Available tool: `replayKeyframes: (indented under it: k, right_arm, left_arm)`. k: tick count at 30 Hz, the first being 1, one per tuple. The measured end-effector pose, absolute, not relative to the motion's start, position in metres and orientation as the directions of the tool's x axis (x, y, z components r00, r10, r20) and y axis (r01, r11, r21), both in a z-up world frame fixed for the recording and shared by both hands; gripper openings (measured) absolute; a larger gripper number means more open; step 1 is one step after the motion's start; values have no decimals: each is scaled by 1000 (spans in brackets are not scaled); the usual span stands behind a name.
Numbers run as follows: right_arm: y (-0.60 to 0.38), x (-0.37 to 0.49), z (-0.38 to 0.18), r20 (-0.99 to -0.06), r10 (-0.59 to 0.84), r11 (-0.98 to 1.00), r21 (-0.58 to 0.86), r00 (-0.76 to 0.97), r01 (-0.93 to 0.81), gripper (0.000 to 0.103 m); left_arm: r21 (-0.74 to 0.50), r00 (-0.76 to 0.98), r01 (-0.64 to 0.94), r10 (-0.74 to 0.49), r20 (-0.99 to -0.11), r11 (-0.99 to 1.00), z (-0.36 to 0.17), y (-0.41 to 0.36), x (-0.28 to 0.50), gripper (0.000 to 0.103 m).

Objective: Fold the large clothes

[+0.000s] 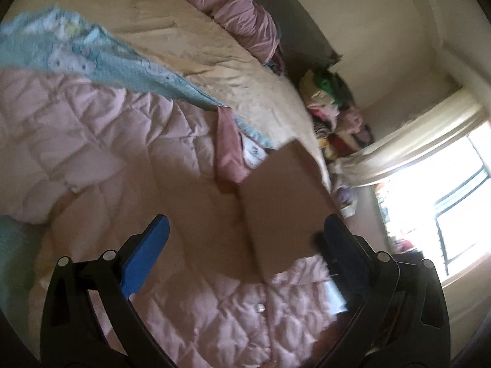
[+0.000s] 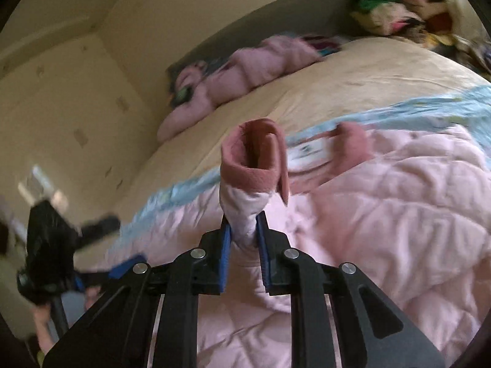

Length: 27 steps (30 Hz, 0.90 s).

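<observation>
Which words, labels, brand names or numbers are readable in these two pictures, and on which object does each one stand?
No text can be read in either view.
White label inside the collar of the pink quilted jacket: it carries dark marks, too blurred to read.
Light blue blanket: it shows printed cartoon figures only, with no legible words.
Right gripper, holding the jacket sleeve, and left gripper: no visible markings.

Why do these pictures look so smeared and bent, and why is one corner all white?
Left wrist view: the window is blown out to white, the blue blanket streaks with motion blur, and the fisheye bends the room. Right wrist view: the left gripper is blurred, while the sleeve clamped by the right gripper looks sharper.
</observation>
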State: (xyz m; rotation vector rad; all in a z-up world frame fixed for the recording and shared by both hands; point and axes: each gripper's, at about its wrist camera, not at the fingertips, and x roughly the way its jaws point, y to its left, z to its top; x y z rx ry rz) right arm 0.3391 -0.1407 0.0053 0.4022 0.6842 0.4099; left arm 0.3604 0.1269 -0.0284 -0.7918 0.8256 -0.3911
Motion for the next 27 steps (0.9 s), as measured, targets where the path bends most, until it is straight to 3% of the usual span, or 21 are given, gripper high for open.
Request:
replayKeyframes:
  k: [7, 11, 17, 21, 23, 24, 25, 27]
  right_arm:
    - [-88, 335, -14, -612, 528, 848, 413, 589, -332, 18]
    - [-73, 336, -31, -645, 556, 831, 433, 525, -348, 23]
    - [-74, 330, -31, -662, 618, 784, 482, 424, -391, 69]
    - [-96, 324, -18, -663, 578, 815, 440, 475, -377, 70]
    - [-116, 320, -11, -664, 543, 839, 410, 515, -357, 70]
    - [-128, 320, -9, -668, 517, 855, 387, 535, -344, 70]
    - [-135, 319, -9, -671, 497, 867, 370, 550, -332, 70]
    - [-161, 316, -6, -682, 432, 902, 329, 590, -281, 70]
  left_arm:
    - [-820, 628, 2, -639, -445, 573, -40, 138, 365, 95]
    - [-816, 593, -2, -657, -466, 578, -52, 132, 372, 95]
    - [-813, 521, -38, -683, -512, 581, -82, 117, 384, 95]
    - [-760, 510, -48, -639, -576, 648, -95, 104, 388, 93]
    - [-701, 516, -27, -591, -620, 713, -93, 94, 388, 60]
    - [-653, 522, -17, -550, -651, 757, -91, 89, 387, 26]
    - [-590, 537, -3, -496, -683, 808, -88, 83, 386, 8]
    - [-573, 549, 18, -487, -679, 819, -85, 85, 386, 7]
